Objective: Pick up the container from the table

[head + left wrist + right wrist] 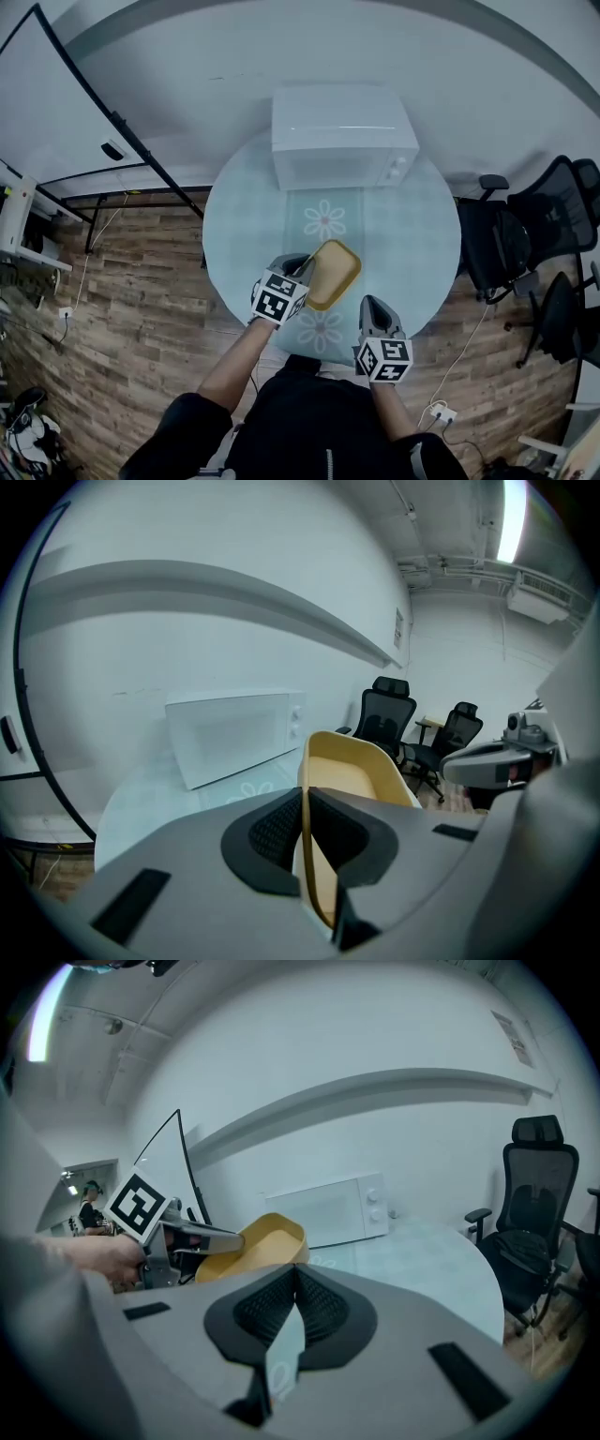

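Wood-plank flooring (pixel 141 319) surrounds a round pale glass table with flower prints (pixel 422 244). A white microwave oven (pixel 342 136) sits at the table's upper edge, and black office chairs (pixel 525 234) stand at the right. At frame centre is the shallow oblong yellow plastic container (pixel 336 270), open side up, its long axis running lower left to upper right. The left gripper (pixel 302 269) is clamped on its left rim. The right gripper (pixel 373 305), lower right, is closed and empty.
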Demonstrator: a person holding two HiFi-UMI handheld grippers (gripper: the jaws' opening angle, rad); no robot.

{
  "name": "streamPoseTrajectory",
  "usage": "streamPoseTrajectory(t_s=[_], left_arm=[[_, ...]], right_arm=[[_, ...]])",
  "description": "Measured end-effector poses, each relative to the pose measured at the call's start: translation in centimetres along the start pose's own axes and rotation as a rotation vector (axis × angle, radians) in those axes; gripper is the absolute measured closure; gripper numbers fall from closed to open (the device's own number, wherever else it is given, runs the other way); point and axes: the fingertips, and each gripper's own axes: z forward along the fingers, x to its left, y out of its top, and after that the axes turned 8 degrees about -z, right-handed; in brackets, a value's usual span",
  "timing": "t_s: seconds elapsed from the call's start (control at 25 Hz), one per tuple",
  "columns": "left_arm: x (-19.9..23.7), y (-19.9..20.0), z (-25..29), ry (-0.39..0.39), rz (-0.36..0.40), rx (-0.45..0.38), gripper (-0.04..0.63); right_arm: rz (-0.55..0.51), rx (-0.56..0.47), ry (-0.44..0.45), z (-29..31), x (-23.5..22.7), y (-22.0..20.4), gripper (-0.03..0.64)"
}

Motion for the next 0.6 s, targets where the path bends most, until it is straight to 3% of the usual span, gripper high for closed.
streamPoseTrajectory(t_s=[0.6], left_arm=[[-4.5,-3.8,-6.1,0.059,-0.036,-0.026,0.568]], right_arm=[[-0.057,-0.024,0.063,-5.4,2.0,-1.8,0.594]])
